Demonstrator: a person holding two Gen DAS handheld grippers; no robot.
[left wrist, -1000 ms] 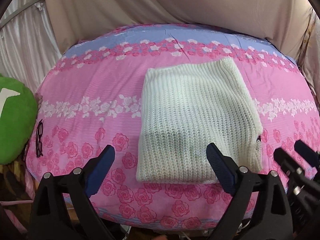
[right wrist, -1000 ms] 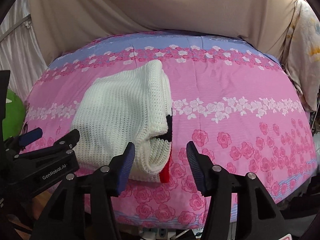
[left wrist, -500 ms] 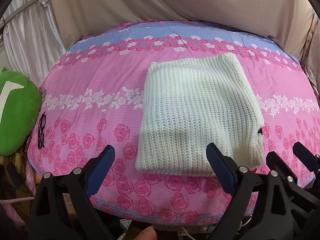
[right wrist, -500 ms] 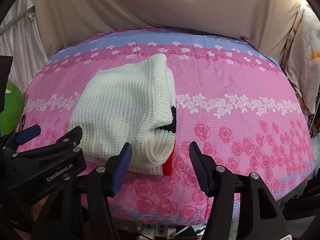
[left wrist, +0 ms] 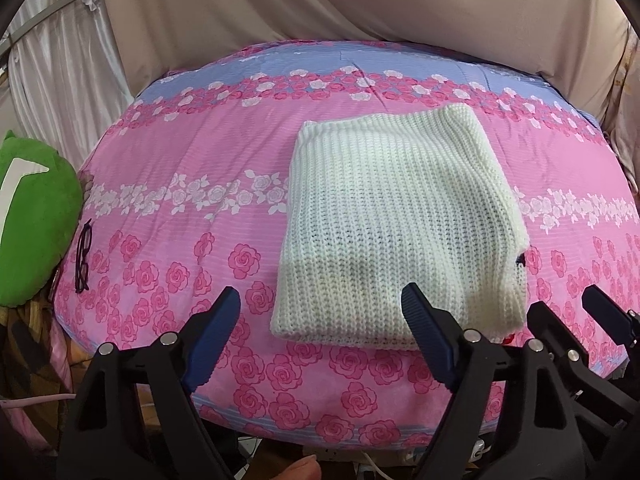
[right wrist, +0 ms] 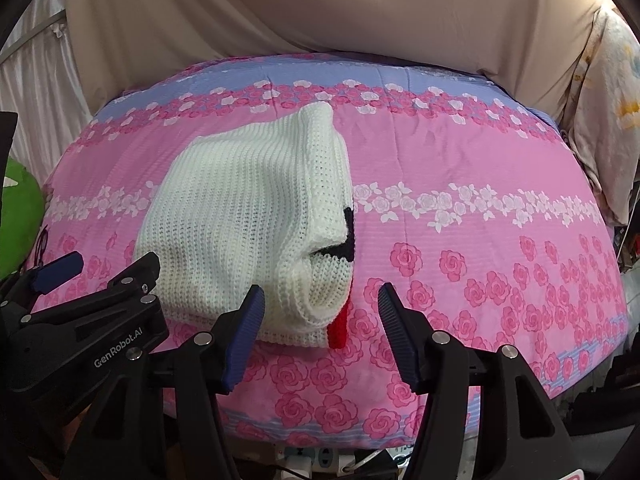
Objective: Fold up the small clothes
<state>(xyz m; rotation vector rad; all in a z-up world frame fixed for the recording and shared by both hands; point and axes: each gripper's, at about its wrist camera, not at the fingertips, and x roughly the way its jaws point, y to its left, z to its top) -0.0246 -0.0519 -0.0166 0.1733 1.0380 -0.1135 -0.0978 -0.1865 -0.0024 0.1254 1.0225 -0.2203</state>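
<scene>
A folded white knit sweater [left wrist: 396,232] lies flat on the pink rose-print bed cover [left wrist: 192,216]. In the right wrist view the sweater [right wrist: 248,224] shows black and red trim at its near right corner. My left gripper [left wrist: 320,320] is open and empty, held back over the bed's near edge in front of the sweater. My right gripper [right wrist: 320,312] is open and empty, just in front of the sweater's near right corner. Each gripper shows at the side of the other's view.
A green plush cushion [left wrist: 36,220] sits off the bed's left side, with dark-framed glasses [left wrist: 83,256] beside it. Beige curtain [left wrist: 320,4] hangs behind the bed. A pale floral cloth [right wrist: 612,128] hangs at the right. A power strip [right wrist: 316,458] lies below the bed's front edge.
Both grippers have drawn back and up from the sweater, staying open. More of the bed's near edge shows. The sweater has not moved.
</scene>
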